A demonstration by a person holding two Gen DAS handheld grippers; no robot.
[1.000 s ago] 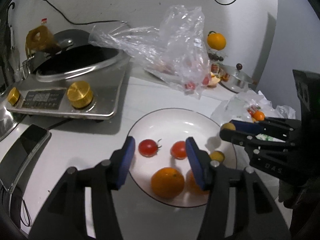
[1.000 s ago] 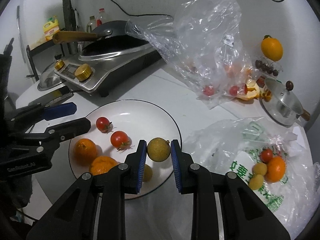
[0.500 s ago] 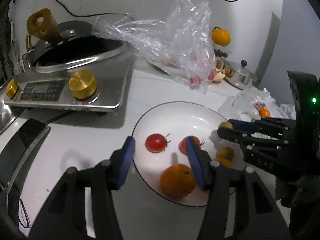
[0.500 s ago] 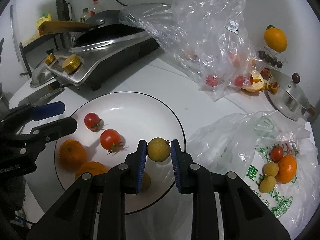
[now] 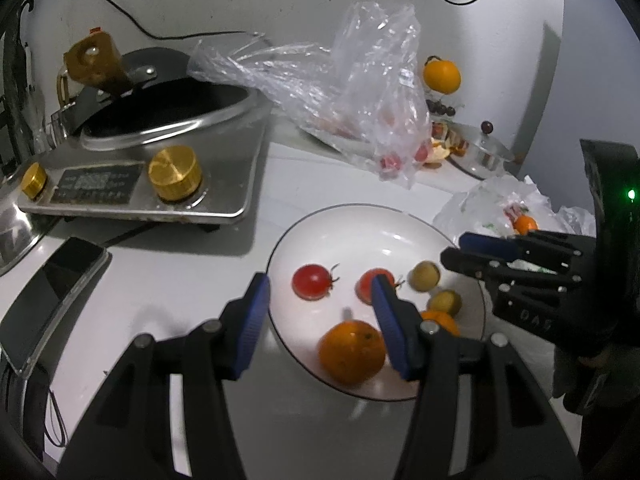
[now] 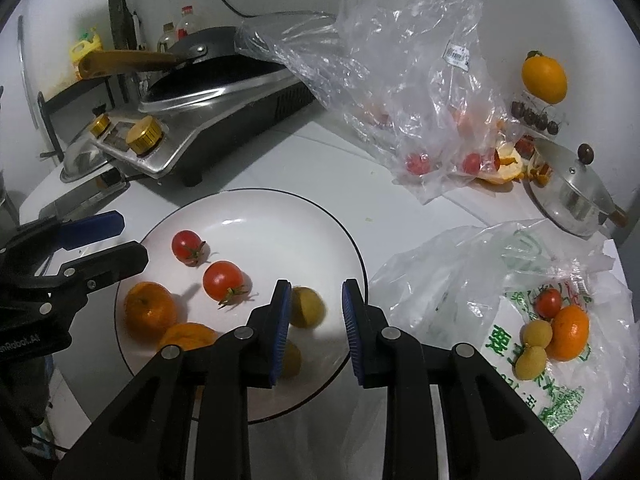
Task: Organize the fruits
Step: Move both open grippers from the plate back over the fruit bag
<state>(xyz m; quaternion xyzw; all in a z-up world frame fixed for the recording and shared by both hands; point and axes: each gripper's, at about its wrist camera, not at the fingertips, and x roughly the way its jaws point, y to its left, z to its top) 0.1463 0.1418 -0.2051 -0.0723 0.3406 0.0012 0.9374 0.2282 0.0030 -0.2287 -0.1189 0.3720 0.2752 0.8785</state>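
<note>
The right hand-held gripper hangs over the near edge of the white plate with its blue pads standing apart and nothing pinched between them; the log would have it almost closed, but the gap is plain to see. A small yellow-green fruit sits blurred just past its left pad, over the plate, clear of both pads, and a second yellow-green fruit lies on the plate mostly hidden behind that same finger. Further left of this gripper on the plate are two cherry tomatoes and two small oranges. The left hand-held gripper hovers at the opposite side of the plate, jaws partly open and empty, its right pad covering part of one tomato. To the right of the right gripper a printed plastic bag lies on the surface with a tomato, an orange and two more yellow-green fruits on it. Beyond both grippers stand a clear plastic bag with tomatoes inside and a steel cooker with brass knobs.
</note>
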